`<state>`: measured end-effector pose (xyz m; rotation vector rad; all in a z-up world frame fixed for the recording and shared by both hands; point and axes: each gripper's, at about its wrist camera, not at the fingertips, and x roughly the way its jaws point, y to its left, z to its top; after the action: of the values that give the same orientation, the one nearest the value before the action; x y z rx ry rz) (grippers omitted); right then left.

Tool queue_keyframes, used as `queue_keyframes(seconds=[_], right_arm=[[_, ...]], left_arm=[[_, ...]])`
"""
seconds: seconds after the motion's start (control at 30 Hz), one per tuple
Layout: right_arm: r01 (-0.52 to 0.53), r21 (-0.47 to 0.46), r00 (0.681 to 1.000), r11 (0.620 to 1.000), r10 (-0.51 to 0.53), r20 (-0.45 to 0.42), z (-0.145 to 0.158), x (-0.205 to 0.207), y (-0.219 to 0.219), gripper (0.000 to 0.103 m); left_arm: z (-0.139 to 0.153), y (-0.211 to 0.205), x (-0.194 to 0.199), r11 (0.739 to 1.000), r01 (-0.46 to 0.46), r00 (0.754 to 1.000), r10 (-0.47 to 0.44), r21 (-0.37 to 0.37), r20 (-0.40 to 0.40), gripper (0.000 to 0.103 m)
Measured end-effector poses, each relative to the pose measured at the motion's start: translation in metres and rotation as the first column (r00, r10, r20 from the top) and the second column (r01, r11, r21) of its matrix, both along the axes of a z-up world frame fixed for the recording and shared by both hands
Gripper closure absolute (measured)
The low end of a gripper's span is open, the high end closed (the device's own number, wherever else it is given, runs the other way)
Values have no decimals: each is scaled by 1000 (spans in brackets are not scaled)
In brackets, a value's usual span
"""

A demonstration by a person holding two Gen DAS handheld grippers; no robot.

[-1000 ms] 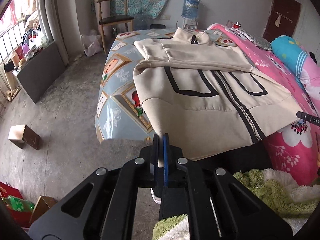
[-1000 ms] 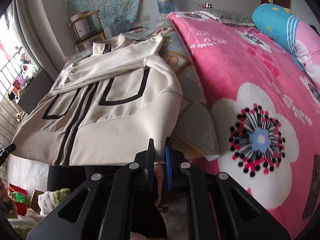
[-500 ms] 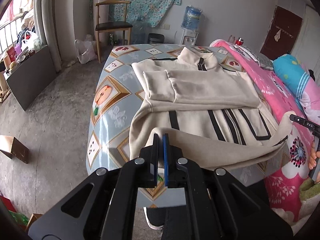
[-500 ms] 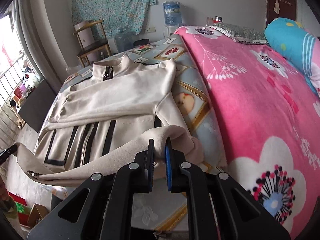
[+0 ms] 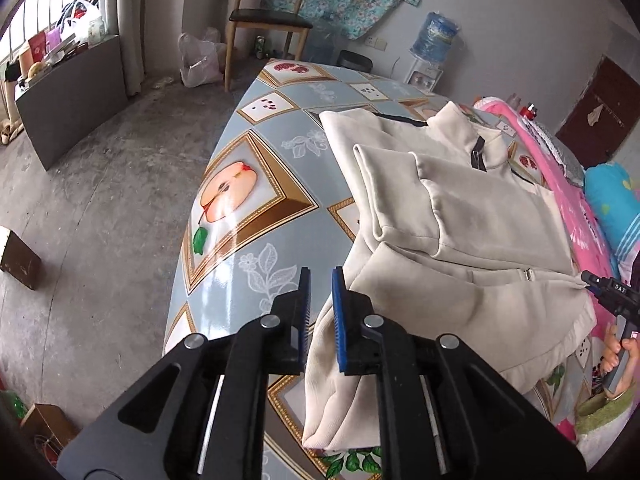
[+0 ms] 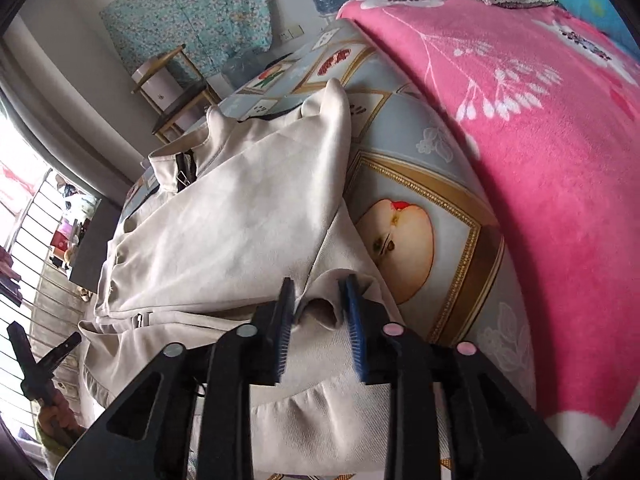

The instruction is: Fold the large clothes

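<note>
A beige zip jacket (image 5: 472, 216) lies on the tiled-pattern table (image 5: 256, 184), its sleeves folded across the chest and its bottom half folded up over the body. My left gripper (image 5: 319, 292) is open, its jaws apart just above the jacket's left folded edge, with the cloth beside the right pad. In the right wrist view the jacket (image 6: 224, 236) fills the left and middle. My right gripper (image 6: 320, 304) is open, and a fold of the jacket hem sits loosely between its jaws.
A pink flowered blanket (image 6: 520, 120) covers the bed on the right. A wooden chair (image 5: 268, 20), a water bottle (image 5: 434, 36) and a plastic bag (image 5: 198, 60) stand beyond the table. A dark cabinet (image 5: 72, 96) and a small box (image 5: 18, 258) are on the floor at left.
Both grippers carried the jacket's bottom hem up and forward over the body, folding it in half. Both grippers, shut on the hem before, have now opened and let it go.
</note>
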<state>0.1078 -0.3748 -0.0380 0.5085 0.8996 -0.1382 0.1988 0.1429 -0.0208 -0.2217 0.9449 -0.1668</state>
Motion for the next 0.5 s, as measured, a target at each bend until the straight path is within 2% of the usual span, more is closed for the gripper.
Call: queue_keyframes(seconds=[0.03, 0.1, 0.17, 0.23, 0.3, 0.4, 0.5], right_arm=[[19, -33, 1000, 999, -19, 7, 6, -6, -1, 41], [32, -53, 999, 998, -30, 32, 18, -21, -1, 39], [34, -31, 999, 999, -32, 40, 23, -36, -3, 38], [28, -22, 999, 999, -28, 28, 24, -50, -3, 34], [29, -18, 1000, 999, -29, 0, 19, -67, 1, 34], [37, 51, 998, 998, -34, -43, 6, -91, 2, 34], [52, 166, 997, 985, -42, -65, -9, -107, 1, 34]], left_arm=[[3, 2, -5, 1000, -4, 1000, 4, 1, 7, 89], [9, 3, -21, 1000, 2, 1000, -2, -3, 21, 83], [14, -1, -40, 1000, 24, 999, -24, -8, 28, 69], [16, -10, -59, 998, 58, 998, -58, -5, 27, 57], [13, -19, -76, 996, 89, 996, -89, -2, 11, 51], [1, -29, -94, 993, 110, 993, -111, -36, -35, 46], [-15, -31, -102, 986, 92, 992, -104, -139, -78, 39]])
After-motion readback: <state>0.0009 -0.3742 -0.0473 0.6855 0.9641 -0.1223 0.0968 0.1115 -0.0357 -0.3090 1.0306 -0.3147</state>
